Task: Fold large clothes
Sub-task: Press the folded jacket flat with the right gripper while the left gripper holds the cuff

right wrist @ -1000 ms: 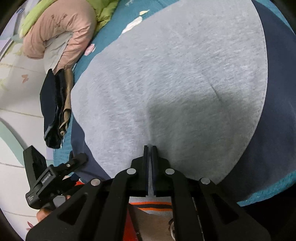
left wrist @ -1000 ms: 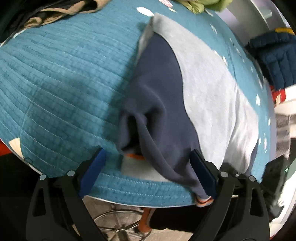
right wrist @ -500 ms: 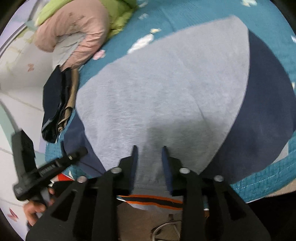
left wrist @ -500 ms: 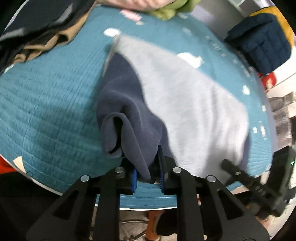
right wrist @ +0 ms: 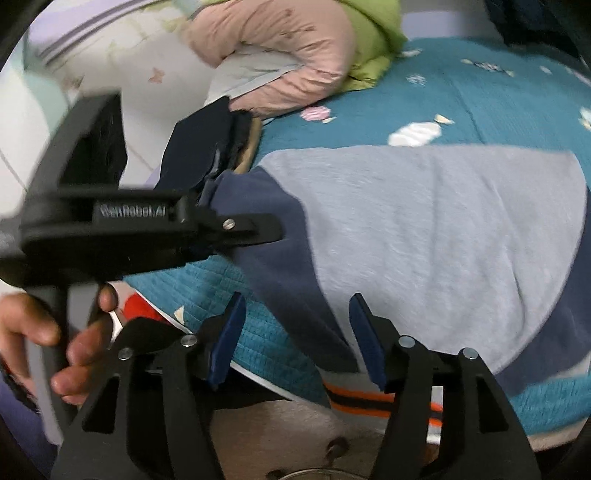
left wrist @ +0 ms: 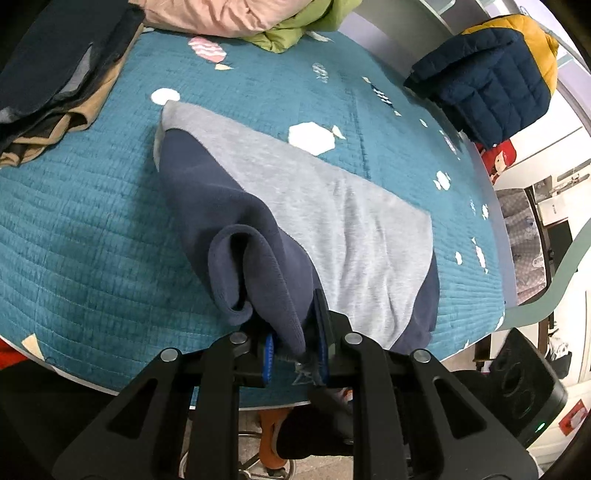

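A grey sweatshirt (left wrist: pixel 332 206) with navy sleeves lies on a teal quilt (left wrist: pixel 81 221). My left gripper (left wrist: pixel 295 343) is shut on the bunched navy sleeve (left wrist: pixel 258 266) at the quilt's near edge, lifting it a little. In the right wrist view the same sweatshirt (right wrist: pixel 443 229) fills the middle, its orange-striped hem (right wrist: pixel 369 402) hanging over the edge. My right gripper (right wrist: pixel 297 339) is open and empty, its jaws on either side of the navy cloth near the hem. The left gripper's body (right wrist: pixel 147 229) shows at the left, held by a hand.
A dark and tan folded pile (left wrist: pixel 48 92) lies at the far left of the quilt. Pink and green jackets (left wrist: pixel 240 18) lie at the back. A navy and yellow puffer jacket (left wrist: pixel 491 85) sits at the far right. The quilt's edge (left wrist: pixel 110 384) drops off close to me.
My left gripper closed on the navy sleeve and lifted it. My right gripper let go of the hem, opened wide and drew back a little.
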